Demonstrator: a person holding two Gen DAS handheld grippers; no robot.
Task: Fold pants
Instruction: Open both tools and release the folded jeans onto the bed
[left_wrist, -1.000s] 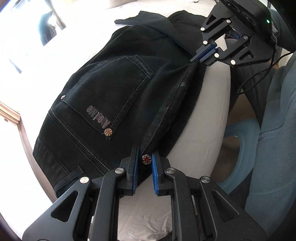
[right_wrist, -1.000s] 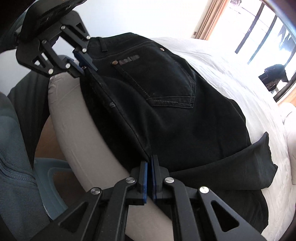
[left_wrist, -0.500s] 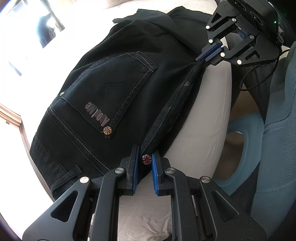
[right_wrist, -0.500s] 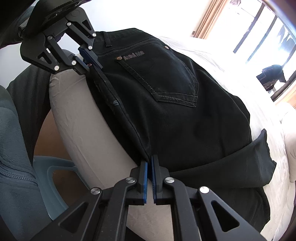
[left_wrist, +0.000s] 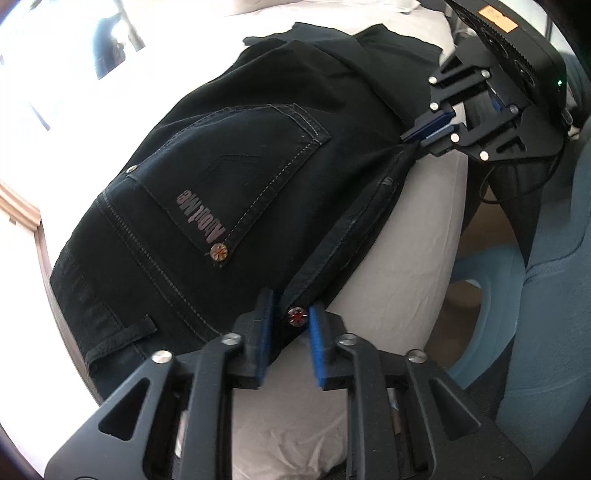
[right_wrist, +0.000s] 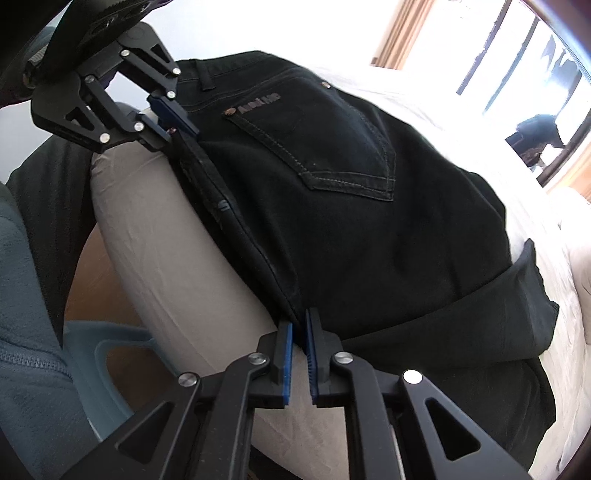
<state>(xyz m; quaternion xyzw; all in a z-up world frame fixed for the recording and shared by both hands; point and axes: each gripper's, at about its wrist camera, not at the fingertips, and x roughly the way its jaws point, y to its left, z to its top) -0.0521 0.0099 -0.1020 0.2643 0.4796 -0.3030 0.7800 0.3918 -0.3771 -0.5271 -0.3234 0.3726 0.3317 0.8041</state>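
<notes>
Two layers of black denim pants (left_wrist: 229, 192) lie folded on the white bed (left_wrist: 406, 236), near edge overhanging. My left gripper (left_wrist: 290, 325) is opening around the rivet corner; my right gripper (right_wrist: 298, 343) is opening too, hem between. The released edge could slide off, I judge.

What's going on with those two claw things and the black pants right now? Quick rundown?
Left gripper: jaws opening, waistband button between them. Right gripper: jaws opening at the folded edge. Black pants lying folded on the bed. Nothing in the way.
</notes>
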